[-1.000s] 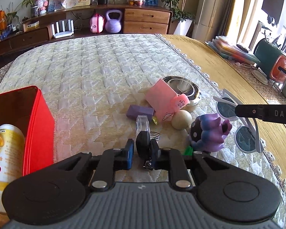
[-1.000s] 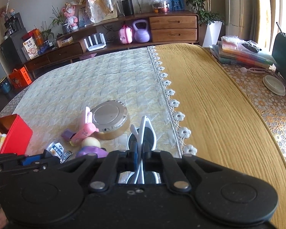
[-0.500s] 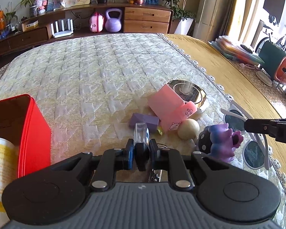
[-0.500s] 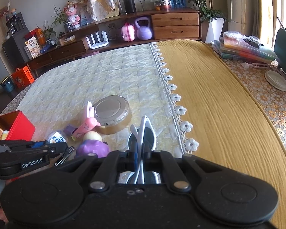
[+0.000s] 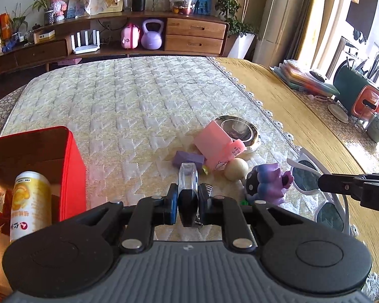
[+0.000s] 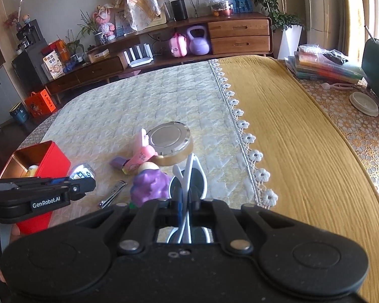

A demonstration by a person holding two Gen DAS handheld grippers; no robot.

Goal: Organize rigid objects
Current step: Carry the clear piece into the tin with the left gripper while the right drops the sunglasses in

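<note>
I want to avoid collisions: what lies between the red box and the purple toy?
In the right wrist view, nail clippers lie on the quilt between the red box and the purple toy; the left claw hovers there too.

left gripper (image 5: 187, 200) clamped on clear-and-black case (image 5: 188, 189) | red box (image 5: 72, 166) at left, yellow can (image 5: 29, 202) inside | purple toy (image 5: 267, 184), ball (image 5: 236, 169), pink card (image 5: 213, 144), round tin (image 5: 242, 132) ahead | right gripper (image 5: 323, 183) at white sunglasses (image 5: 315, 184)
</note>
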